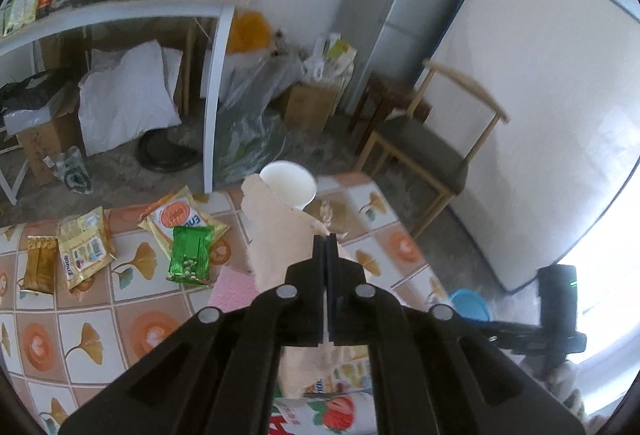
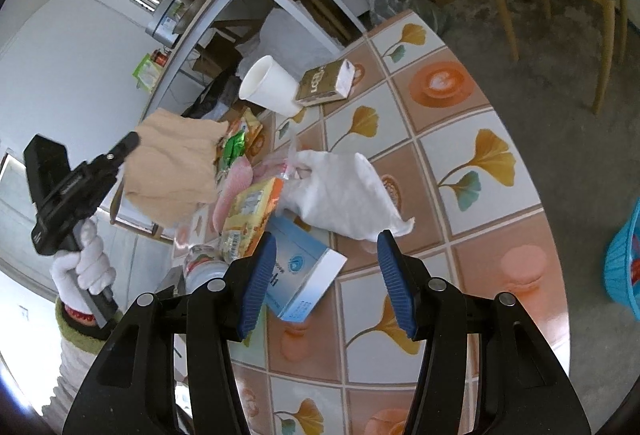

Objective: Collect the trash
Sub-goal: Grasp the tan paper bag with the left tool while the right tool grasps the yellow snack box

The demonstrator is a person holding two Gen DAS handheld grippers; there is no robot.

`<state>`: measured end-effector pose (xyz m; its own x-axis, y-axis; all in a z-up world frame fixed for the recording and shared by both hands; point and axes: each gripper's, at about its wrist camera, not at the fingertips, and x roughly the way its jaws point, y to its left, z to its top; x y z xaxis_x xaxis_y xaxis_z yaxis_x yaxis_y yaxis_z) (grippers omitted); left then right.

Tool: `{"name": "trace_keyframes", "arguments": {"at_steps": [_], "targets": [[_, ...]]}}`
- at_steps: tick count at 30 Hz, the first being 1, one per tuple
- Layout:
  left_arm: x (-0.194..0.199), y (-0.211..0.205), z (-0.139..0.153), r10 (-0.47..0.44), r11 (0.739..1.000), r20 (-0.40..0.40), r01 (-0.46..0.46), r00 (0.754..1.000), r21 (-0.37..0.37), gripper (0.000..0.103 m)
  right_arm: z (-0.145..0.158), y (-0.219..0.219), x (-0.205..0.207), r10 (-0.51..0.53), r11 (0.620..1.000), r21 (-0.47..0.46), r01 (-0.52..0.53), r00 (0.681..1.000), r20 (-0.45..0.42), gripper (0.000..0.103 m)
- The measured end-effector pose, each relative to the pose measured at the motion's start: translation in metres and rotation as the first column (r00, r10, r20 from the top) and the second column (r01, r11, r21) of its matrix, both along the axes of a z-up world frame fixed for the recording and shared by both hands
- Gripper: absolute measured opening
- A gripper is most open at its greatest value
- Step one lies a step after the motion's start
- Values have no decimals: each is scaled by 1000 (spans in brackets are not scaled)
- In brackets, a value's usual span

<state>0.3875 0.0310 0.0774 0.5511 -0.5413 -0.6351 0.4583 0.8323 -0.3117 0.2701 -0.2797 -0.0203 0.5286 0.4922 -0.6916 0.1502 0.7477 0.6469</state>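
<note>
With the left gripper (image 1: 327, 237) pinched shut on the beige paper napkin (image 1: 280, 235) lifted above the counter (image 2: 460, 115), carry it clear of the paper cup (image 1: 290, 183) toward the blue basket (image 2: 624, 267), while the right gripper (image 2: 326, 263) hangs open over the white tissue (image 2: 344, 191).

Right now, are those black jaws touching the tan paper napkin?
Touching. In the left wrist view the left gripper has its jaws shut on the tan paper napkin; the right wrist view shows the napkin hanging off the table.
</note>
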Motion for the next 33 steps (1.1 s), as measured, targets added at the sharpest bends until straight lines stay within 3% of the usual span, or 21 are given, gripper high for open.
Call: {"name": "trace_keyframes", "arguments": {"at_steps": [8, 17, 25, 33], "targets": [[-15, 30, 21, 73, 987, 24, -68, 997, -144, 1, 8, 27, 20, 93, 991, 92, -94, 996, 17, 56], [-19, 42, 2, 87, 981, -30, -91, 996, -171, 1, -12, 60, 56, 145, 970, 208, -127, 987, -74, 49], [-20, 47, -4, 78, 981, -38, -83, 996, -178, 1, -23, 71, 67, 137, 977, 184, -110, 981, -140, 41], [-19, 52, -9, 78, 976, -44, -85, 996, -200, 1, -30, 79, 70, 133, 983, 147, -107, 973, -186, 24]]}}
